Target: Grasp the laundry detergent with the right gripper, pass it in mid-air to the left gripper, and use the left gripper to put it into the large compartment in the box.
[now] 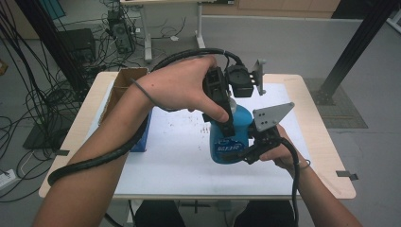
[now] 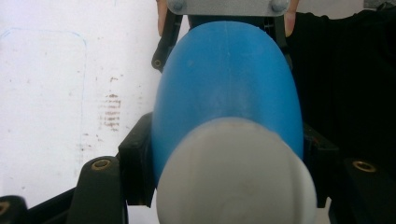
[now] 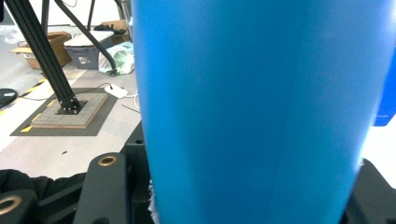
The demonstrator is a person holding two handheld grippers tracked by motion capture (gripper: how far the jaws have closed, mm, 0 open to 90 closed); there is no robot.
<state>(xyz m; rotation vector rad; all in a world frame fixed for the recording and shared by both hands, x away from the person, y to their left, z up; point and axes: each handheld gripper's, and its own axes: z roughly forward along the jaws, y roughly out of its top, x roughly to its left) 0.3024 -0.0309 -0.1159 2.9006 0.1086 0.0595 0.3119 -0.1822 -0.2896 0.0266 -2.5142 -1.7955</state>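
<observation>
right now the blue bottle (image 1: pixel 232 137) stands upright over the white mat (image 1: pixel 175 156) on the table (image 1: pixel 326 156), near the mat's middle and toward the person's right. the right gripper (image 1: pixel 250 152) clamps the bottle's lower body from the side, its jaws pressed against the blue wall on both sides in the right gripper view. the left gripper (image 1: pixel 226 124) comes down from above, held in the left hand (image 1: pixel 182 85); in the left gripper view its jaws sit narrow around the bottle's upper part, just behind the white cap (image 2: pixel 233 172). a cardboard box (image 1: pixel 124 85) rests at the table's far left corner.
</observation>
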